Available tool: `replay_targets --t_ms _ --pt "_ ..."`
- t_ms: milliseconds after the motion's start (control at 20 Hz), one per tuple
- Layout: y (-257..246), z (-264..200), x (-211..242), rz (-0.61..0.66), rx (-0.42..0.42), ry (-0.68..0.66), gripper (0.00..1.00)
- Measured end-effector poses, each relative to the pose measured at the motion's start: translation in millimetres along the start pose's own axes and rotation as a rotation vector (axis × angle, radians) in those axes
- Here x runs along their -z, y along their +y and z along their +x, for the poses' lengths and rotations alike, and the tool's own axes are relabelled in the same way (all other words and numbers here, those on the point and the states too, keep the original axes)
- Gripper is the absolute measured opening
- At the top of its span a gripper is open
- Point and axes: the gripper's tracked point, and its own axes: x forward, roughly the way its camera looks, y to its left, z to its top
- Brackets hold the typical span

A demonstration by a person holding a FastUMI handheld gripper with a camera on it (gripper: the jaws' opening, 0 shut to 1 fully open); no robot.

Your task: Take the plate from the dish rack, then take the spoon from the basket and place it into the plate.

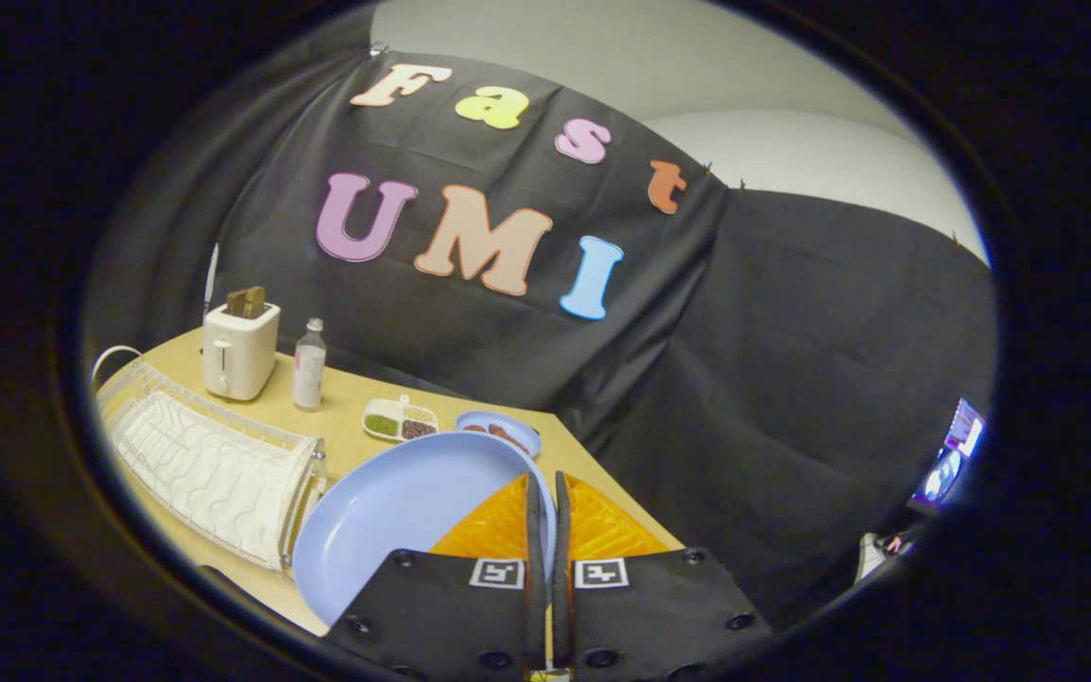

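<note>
The wooden bench (pixel 356 398) is seen stretching away beneath everything, and it is backed by the black cloth wall (pixel 792 360) of the booth. On the bench, off to the left of the gripper, the white wire dish rack (pixel 209 464) is laid out, with no dish seen in its slots. The light blue plate (pixel 394 516) is held up clear of the rack: its rim is pinched at the right edge between the two fingers, so the plate is seen tilted and spread out to the left of them, just beside the near end of the rack. The gripper (pixel 547 488) is seen with its jaws pressed nearly together on that rim, only the thin edge of the plate being caught between them. Behind the rack a white toaster (pixel 240 349) is stood, with brown slices of bread (pixel 245 301) raised out of its top. Just right of the toaster a small clear bottle (pixel 309 365) is stood upright. Further right, beyond the plate, a small divided tray (pixel 400 419) with green and dark fillings is set, and beside it a small blue dish (pixel 498 431) with brownish food is placed. The spoon and basket cannot be made out.
</note>
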Motion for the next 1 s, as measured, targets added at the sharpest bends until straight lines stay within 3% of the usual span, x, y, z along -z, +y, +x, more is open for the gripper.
replay_targets --t_ms 350,1000 --pt "-18 5 72 0.100 0.007 0.129 0.05" --pt "22 26 176 0.287 -0.087 0.332 0.05"
